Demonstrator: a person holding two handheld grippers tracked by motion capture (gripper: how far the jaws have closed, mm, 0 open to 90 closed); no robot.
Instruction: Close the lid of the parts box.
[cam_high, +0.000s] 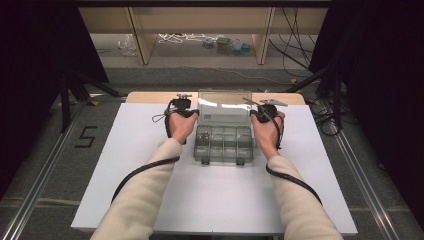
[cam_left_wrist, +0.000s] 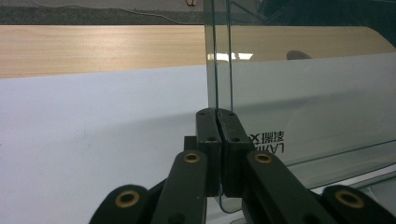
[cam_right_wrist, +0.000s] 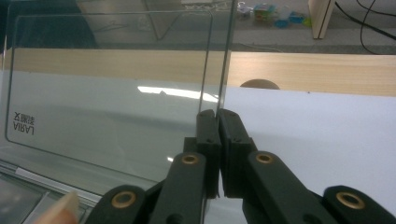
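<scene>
White sheeting covers the worktop, with a strip of bare wood at its far edge and dark curtains to either side. On it, centred between the person's hands, sits a clear plastic compartment box with its transparent lid raised.

The left hand-held gripper has its jaws drawn together on the left side edge of that lid; in the left gripper view the two black jaws meet on the thin clear panel, whose edge runs straight up from between them. The right hand-held gripper is clamped the same way on the opposite edge, and the right gripper view shows its jaws pinching the panel near its corner, printed lettering low on the plastic.

Both grips look shallow, taken only at the rim of a smooth, slippery sheet. If one hand moves faster or further than the other, the lid could twist on its hinge or slide out of a jaw. A hard squeeze might crack the rim. Pulling upward rather than round the hinge would likely lift or drag the light box and jostle the small metal parts lying in a rear-left compartment.
</scene>
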